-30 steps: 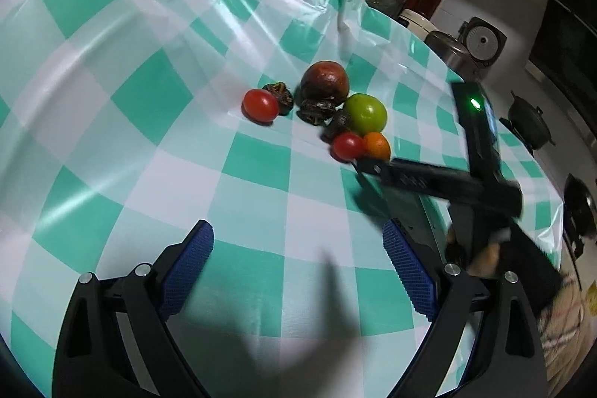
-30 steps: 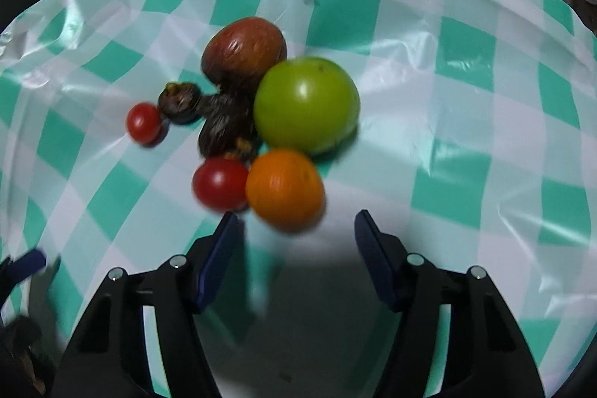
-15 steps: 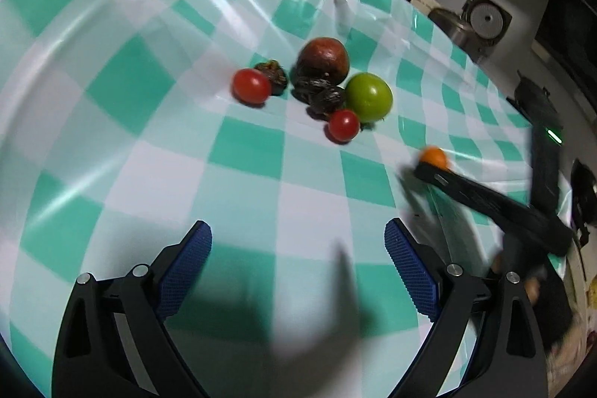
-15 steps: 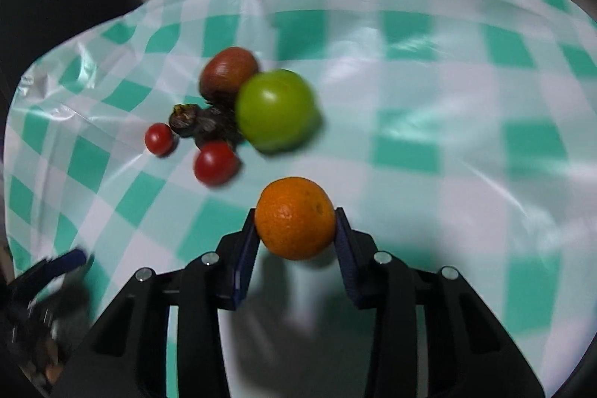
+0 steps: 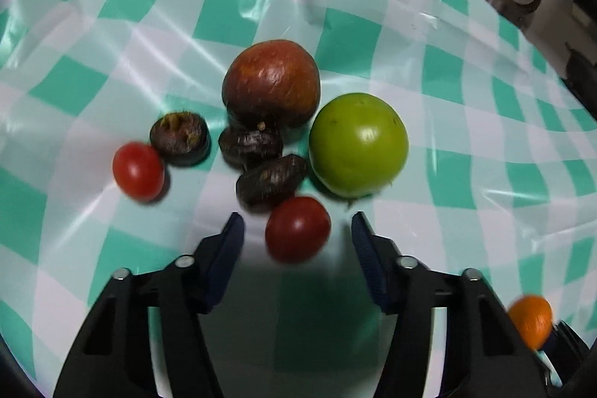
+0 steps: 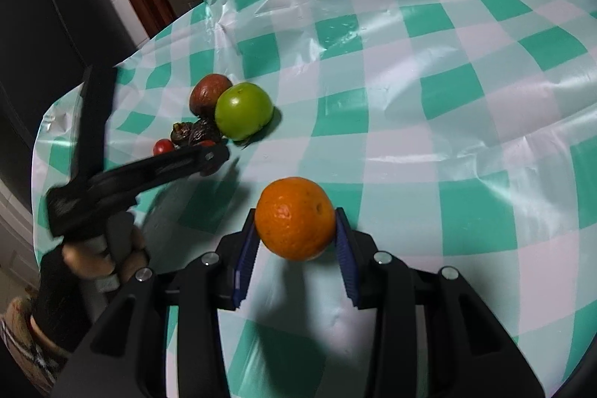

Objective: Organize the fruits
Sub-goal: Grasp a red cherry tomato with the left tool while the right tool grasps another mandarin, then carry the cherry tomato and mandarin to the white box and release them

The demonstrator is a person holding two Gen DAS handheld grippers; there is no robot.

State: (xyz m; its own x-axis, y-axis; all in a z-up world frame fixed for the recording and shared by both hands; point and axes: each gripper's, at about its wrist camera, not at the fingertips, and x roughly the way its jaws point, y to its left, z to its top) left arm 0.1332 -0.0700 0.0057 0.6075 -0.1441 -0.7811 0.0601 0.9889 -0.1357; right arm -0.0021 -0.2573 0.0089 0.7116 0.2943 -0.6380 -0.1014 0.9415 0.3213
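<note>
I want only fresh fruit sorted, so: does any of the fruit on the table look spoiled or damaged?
Yes. Three small dark fruits beside the reddish-brown fruit look shrivelled and blackish, one with a cracked top. The green fruit, both red tomatoes and the orange look sound.

In the left wrist view the orange (image 5: 531, 321) sits half hidden behind the left gripper's (image 5: 297, 235) right arm. In the right wrist view that gripper (image 6: 212, 157) is motion-blurred and covers most of one red tomato (image 6: 206, 143).
</note>
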